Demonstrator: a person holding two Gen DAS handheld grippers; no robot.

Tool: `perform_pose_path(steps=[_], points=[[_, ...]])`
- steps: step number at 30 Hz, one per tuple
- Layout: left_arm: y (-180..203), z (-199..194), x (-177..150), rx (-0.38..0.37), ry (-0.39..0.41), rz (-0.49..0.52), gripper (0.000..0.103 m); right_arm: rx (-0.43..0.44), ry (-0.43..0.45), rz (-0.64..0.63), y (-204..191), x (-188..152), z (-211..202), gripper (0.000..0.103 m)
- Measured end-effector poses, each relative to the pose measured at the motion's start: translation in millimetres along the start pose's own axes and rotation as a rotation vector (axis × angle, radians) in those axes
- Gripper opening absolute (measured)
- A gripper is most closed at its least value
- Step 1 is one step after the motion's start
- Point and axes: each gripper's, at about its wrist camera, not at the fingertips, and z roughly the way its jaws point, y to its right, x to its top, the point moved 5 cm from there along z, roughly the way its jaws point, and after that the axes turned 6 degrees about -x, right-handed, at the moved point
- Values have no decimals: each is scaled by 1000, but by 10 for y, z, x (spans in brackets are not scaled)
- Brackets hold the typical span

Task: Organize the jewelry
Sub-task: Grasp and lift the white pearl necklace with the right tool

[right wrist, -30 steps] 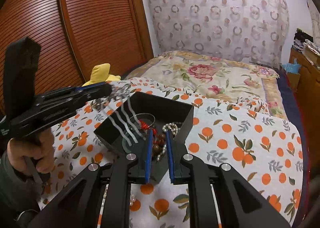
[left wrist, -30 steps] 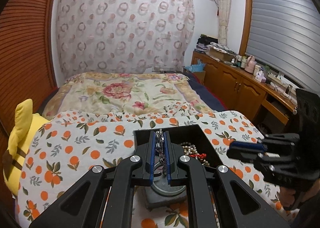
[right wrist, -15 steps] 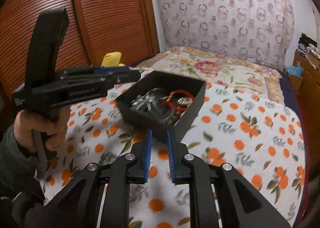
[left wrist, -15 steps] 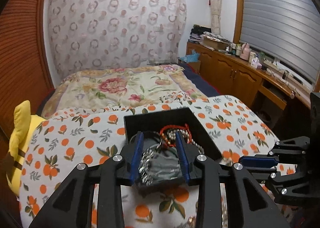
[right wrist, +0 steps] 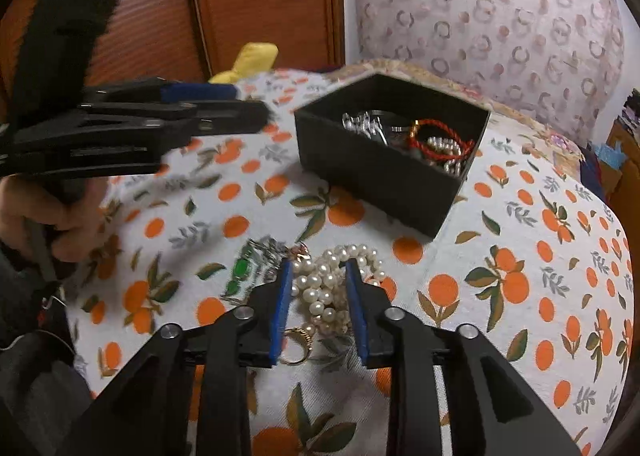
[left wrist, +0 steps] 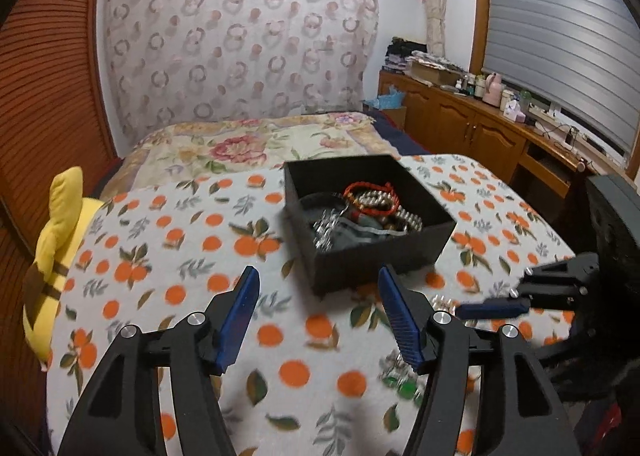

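Observation:
A black open box (left wrist: 380, 256) stands on the orange-print blanket (left wrist: 180, 248). It holds a silver chain (left wrist: 326, 228), a red cord bracelet (left wrist: 370, 192) and beads. My left gripper (left wrist: 316, 280) hovers just short of the box, its jaws opening and nothing between them. In the right wrist view my right gripper (right wrist: 318, 268) is low over a heap of pearls (right wrist: 332, 284). Its jaws are opening and the pearls lie between the fingers, unpressed. A gold ring (right wrist: 298, 340) and a green-stone bracelet (right wrist: 248, 272) lie beside them.
A yellow plush toy (left wrist: 60, 240) lies at the blanket's left edge, against the wooden slatted doors (right wrist: 260, 8). A floral quilt (left wrist: 248, 144) covers the bed beyond. A cluttered wooden cabinet (left wrist: 480, 124) runs along the right wall. A hand (right wrist: 52, 212) holds the left gripper (right wrist: 250, 104).
The left gripper let the silver chain drop into the box, spread its jaws and drew back. The right gripper pulled back from the box, sank toward the pearls and widened.

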Motion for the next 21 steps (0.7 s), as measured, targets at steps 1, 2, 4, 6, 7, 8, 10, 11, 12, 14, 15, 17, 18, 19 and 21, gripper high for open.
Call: perform_pose_path(steps=[1,2,4,6,7,8,10,11,12,14,15,17,18,19,21], points=[[-17,-20,-43,-2,-3,-3,59,-7,-2,-4,2,6,19,33],[-27,-32,-73,-4,-7,-5,59,-9,-14,-6,2,4,46,34],[-40,-58,-130,1,-12,-5,59,-14,-21,-22,-24,18,73,34],[-47,-90,-178,7,-8,-2,59,-24,-26,-40,-36,19,81,34],[-52,-105,-199,7,-8,-3,59,-26,-29,-44,-36,20,84,34],[-57,-116,-209,5,-8,-4,59,-31,-32,-50,-39,14,90,34],[-70,-136,-230,5,-7,-8,59,-34,-32,-52,-37,10,88,34],[-71,-138,-236,4,-7,-11,59,-35,-33,-52,-35,6,82,28],[-67,-135,-239,3,-8,-13,59,-33,-33,-54,-37,6,75,20],[-69,-138,-246,3,-9,-17,59,-27,-36,-50,-39,-6,64,9],[-67,-138,-251,2,-10,-16,59,-30,-35,-49,-30,-13,53,9],[-67,-138,-255,0,-13,-15,59,-35,-26,-49,-2,-23,26,8],[-59,-135,-268,-2,-15,-14,59,-37,-16,-43,26,-26,-13,8],[-51,-131,-283,-4,-18,-14,59,-40,3,-35,52,-6,-73,8],[-26,-123,-321,-12,-27,-16,60,-53,31,-31,85,41,-167,8]])
